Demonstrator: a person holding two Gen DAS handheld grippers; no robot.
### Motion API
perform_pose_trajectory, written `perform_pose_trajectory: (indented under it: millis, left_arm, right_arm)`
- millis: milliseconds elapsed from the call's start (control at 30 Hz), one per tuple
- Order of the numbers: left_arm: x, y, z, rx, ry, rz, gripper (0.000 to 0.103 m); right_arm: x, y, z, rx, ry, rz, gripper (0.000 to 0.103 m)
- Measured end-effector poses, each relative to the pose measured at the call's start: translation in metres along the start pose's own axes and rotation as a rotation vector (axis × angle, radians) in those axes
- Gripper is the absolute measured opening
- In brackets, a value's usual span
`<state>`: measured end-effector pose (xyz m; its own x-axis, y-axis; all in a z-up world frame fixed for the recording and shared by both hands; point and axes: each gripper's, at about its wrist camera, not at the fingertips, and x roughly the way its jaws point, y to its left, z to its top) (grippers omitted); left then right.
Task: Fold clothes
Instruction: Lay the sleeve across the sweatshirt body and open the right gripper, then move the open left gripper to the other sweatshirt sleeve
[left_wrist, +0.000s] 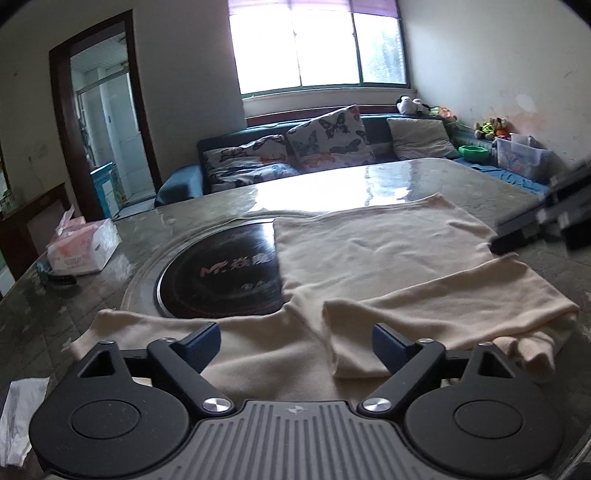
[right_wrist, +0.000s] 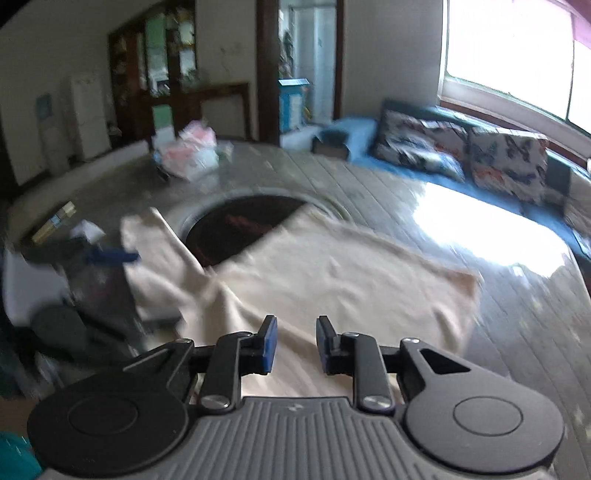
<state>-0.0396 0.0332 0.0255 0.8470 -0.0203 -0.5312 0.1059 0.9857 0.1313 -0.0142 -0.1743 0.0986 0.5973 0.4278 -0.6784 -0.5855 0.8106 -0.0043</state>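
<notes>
A cream knit long-sleeved garment (left_wrist: 373, 254) lies spread on the grey marble-patterned table (left_wrist: 92, 291), partly covering the round black inset hob (left_wrist: 221, 277) at its centre; one sleeve is folded across the near hem. The left gripper (left_wrist: 295, 341) hovers wide open, holding nothing. The right gripper (right_wrist: 295, 345) is partly open, empty. A pink tissue pack (left_wrist: 83, 247) sits near the left edge.
</notes>
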Motion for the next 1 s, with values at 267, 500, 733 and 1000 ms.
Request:
perform_pose_trajectory:
  millis: [267,500,733,1000]
  left_arm:
    - [0.015,-0.020,0.005,0.051,0.028,-0.048,0.057]
    - [0.027,-0.021,0.000,0.075,0.079,-0.025,0.046]
    - [0.027,-0.016,0.001,0.064,0.098,0.009,0.048]
    - [0.027,-0.009,0.003,0.047,0.108,0.037,0.057]
  right_arm:
    - [0.005,-0.025,-0.046,0.053,0.081,-0.056,0.023]
    - [0.002,-0.040,-0.050,0.081,0.064,-0.069,0.026]
    - [0.020,-0.055,-0.028,-0.041,0.039,-0.051,0.035]
    - [0.046,-0.063,-0.021,-0.164,0.105,0.033,0.032]
